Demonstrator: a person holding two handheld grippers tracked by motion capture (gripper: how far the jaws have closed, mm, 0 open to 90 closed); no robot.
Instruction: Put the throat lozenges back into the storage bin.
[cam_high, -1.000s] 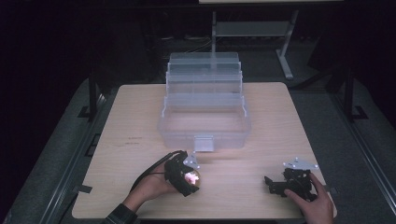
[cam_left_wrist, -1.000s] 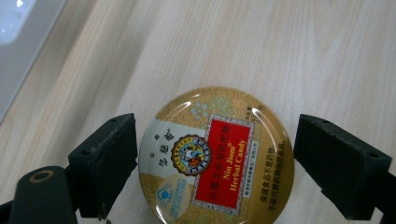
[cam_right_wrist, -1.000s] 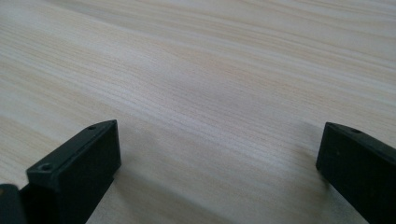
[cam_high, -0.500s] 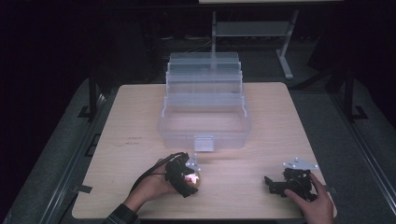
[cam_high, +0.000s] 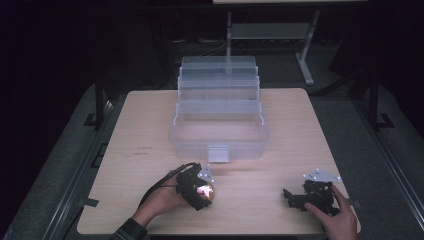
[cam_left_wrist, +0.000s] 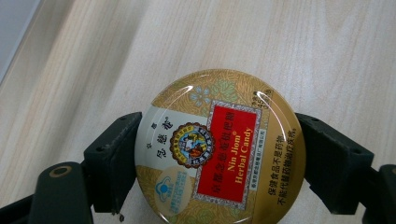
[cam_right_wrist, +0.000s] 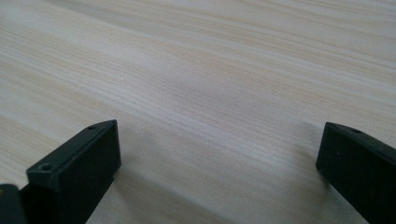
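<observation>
Gold-lidded round candy tin (cam_left_wrist: 219, 149), glossy metal, sits pinched across its rim in my left gripper (cam_left_wrist: 212, 163) just above the pale wooden table (cam_high: 280, 165), near the clear plastic tiered box (cam_high: 218, 125). Likely light, stiff and slippery; opposite rim edges look safest. My right gripper (cam_right_wrist: 219, 168) rests spread wide, holding nothing.

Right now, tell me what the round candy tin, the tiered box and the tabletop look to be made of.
Candy tin: likely printed metal with a glossy gold finish; curved highlights run along its rim.
Tiered box: clear, slightly frosted plastic, since the table shows through its walls.
Tabletop: pale wood or wood-look laminate, matte, with fine straight grain lines; which of the two I cannot tell.
</observation>
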